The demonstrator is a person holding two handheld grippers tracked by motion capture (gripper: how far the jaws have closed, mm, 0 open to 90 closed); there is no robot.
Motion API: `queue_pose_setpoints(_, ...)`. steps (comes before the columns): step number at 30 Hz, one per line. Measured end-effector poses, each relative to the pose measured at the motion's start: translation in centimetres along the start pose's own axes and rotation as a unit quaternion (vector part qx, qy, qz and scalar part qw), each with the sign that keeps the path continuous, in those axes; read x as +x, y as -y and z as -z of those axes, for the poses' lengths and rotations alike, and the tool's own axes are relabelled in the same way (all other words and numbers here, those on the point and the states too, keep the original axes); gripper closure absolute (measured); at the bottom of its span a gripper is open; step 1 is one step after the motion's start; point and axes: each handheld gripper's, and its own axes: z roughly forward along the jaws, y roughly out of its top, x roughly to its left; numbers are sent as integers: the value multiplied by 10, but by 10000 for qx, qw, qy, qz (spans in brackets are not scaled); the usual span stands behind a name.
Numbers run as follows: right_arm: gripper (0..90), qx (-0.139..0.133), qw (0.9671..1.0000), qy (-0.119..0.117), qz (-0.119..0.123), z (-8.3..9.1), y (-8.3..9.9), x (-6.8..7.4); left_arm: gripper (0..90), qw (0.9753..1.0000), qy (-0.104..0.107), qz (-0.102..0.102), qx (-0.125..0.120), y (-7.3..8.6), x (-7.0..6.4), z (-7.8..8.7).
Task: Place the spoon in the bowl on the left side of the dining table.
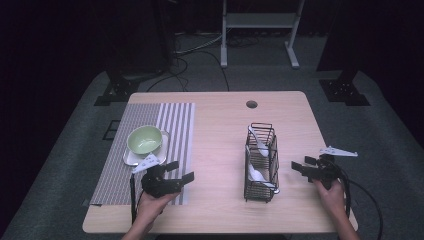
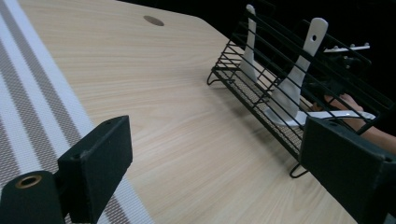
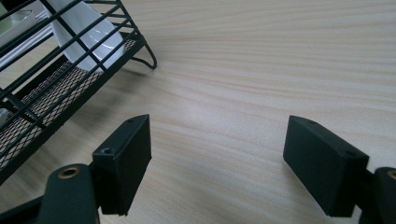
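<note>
Fingers of both the left gripper (image 1: 181, 171) and right gripper (image 1: 302, 165) spread wide, holding nothing, flanking the wire rack (image 1: 261, 165).

High view: above the desk's (image 1: 220, 210) near edge, facing forward and down, far.
Left gripper view: low, close, facing across the desk toward the wire rack (image 2: 299, 88).
Right gripper view: low, close, facing the desktop.
Shared: wire rack, desktop.
</note>
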Motion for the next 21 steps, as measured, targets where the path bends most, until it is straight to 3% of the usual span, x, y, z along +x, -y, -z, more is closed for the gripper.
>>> queue_pose_setpoints(12,222,2,10000,-3,8,0,0,0,87,9997,200,-83,103,-6,-15,-14)
queue_pose_setpoints(16,222,9,10000,-3,22,0,0,0,87,9990,24,-348,282,-9,-21,-21)
queue_pose_setpoints(21,222,5,10000,-11,19,0,0,0,87,9990,49,-331,309,-9,-23,-25)
